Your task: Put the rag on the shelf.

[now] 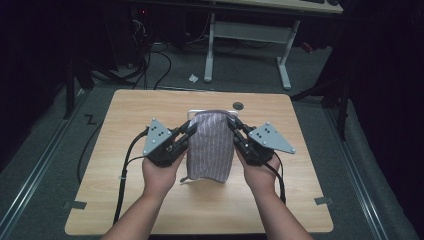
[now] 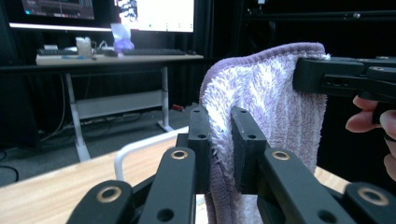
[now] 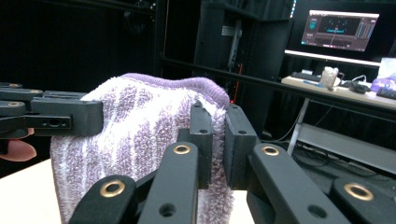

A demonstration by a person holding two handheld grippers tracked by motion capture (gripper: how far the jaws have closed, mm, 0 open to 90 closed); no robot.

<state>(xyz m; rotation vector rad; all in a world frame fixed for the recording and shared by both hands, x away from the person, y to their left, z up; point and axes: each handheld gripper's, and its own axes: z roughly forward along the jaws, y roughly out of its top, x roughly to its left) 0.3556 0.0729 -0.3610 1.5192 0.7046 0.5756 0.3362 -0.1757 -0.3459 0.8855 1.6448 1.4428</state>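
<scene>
A purple and white striped towel point(image 1: 211, 146) hangs folded above the wooden table point(image 1: 125, 150), held up by its two top corners. My left gripper point(image 1: 190, 129) is shut on the towel's left top corner. In the left gripper view its jaws pinch the fluffy towel edge point(image 2: 219, 140) at my left gripper point(image 2: 220, 133). My right gripper point(image 1: 234, 126) is shut on the right top corner. The right gripper view has my right gripper point(image 3: 218, 140) clamped on the towel point(image 3: 140, 135). The towel's lower end reaches down to the table.
A white frame point(image 1: 191, 113) lies on the table behind the towel, and a dark round hole point(image 1: 238, 105) is near the far edge. A white-legged desk point(image 1: 250, 35) stands beyond the table, with cables on the floor point(image 1: 150, 60). Tape marks point(image 1: 75, 204) sit on the front corners.
</scene>
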